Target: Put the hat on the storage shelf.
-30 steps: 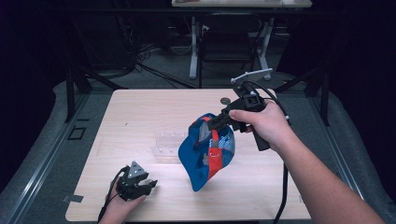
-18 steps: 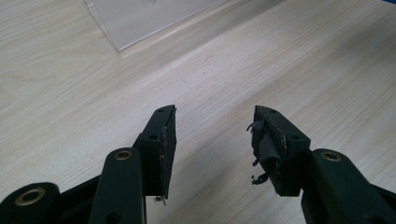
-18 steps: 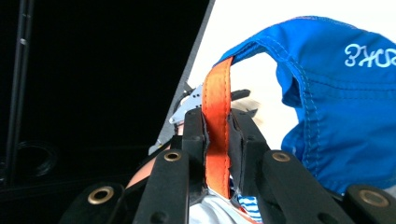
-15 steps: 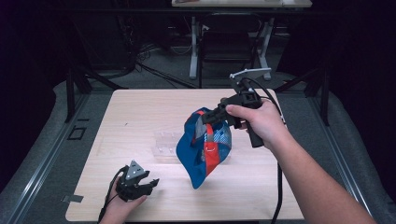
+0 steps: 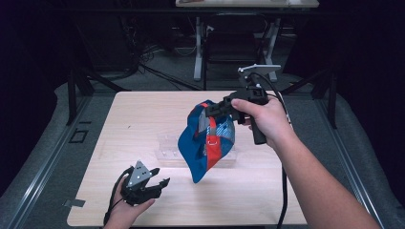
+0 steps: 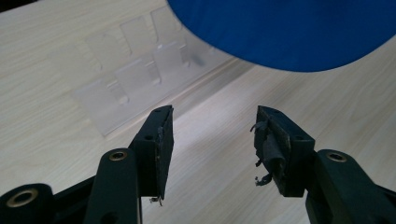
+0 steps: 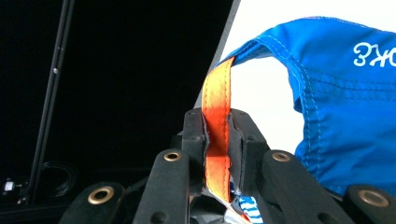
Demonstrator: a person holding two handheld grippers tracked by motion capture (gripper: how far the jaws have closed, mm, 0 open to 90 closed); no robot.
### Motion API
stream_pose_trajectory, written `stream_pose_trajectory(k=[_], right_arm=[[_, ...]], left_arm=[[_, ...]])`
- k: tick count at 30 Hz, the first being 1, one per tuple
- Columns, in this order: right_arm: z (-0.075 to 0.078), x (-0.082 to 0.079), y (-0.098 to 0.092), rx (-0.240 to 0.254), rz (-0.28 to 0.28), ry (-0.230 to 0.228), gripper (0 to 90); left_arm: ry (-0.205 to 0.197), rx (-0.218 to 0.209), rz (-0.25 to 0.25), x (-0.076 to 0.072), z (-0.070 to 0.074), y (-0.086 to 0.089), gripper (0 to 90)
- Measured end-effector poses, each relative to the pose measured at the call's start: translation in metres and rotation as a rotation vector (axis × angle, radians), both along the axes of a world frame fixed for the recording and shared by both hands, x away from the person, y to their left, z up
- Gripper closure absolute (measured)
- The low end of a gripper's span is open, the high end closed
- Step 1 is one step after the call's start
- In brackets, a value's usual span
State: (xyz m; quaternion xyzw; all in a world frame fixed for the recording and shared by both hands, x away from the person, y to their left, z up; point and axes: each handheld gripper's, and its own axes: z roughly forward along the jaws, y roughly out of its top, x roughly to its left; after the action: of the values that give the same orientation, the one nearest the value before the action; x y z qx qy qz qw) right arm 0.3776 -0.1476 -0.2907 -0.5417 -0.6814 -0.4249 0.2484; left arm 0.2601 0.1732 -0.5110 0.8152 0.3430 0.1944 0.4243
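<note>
Hanging blue cap over clear stand, right hand-held gripper clamped on orange strap, left hand-held gripper apart

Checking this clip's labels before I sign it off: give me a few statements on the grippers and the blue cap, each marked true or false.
1. The right gripper is shut on the orange strap of the blue cap. True.
2. The cap lies flat on the table. False: it hangs from the right gripper, above the tabletop.
3. The left gripper is open and holds nothing. True.
4. The left gripper is gripping the cap's edge. False: its jaws stand apart, with bare wood between them.
5. A clear plastic stand sits on the table near the cap. True.
</note>
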Motion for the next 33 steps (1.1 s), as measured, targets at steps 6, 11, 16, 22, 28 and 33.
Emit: stream_pose_trajectory(k=[6, 11, 16, 22, 28, 33], right_arm=[[0.0, 0.005, 0.004, 0.016, -0.014, -0.011, 77.7], [0.003, 0.008, 0.007, 0.027, -0.032, -0.027, 77.7], [0.003, 0.01, 0.008, 0.037, -0.046, -0.034, 77.7], [0.002, 0.013, 0.01, 0.036, -0.057, -0.035, 77.7], [0.001, 0.013, 0.011, 0.038, -0.058, -0.035, 77.7], [0.001, 0.012, 0.011, 0.033, -0.056, -0.037, 77.7]], left_arm=[[-0.004, 0.002, -0.029, -0.001, 0.007, -0.011, 50.2], [-0.005, 0.004, -0.045, 0.0, 0.01, -0.02, 51.9], [-0.012, 0.004, -0.077, 0.001, 0.016, -0.036, 51.8], [-0.021, 0.015, -0.117, -0.001, 0.02, -0.054, 51.9], [-0.041, 0.047, -0.121, 0.0, 0.023, -0.067, 55.8], [-0.045, 0.088, -0.103, 0.005, 0.02, -0.076, 61.3]])
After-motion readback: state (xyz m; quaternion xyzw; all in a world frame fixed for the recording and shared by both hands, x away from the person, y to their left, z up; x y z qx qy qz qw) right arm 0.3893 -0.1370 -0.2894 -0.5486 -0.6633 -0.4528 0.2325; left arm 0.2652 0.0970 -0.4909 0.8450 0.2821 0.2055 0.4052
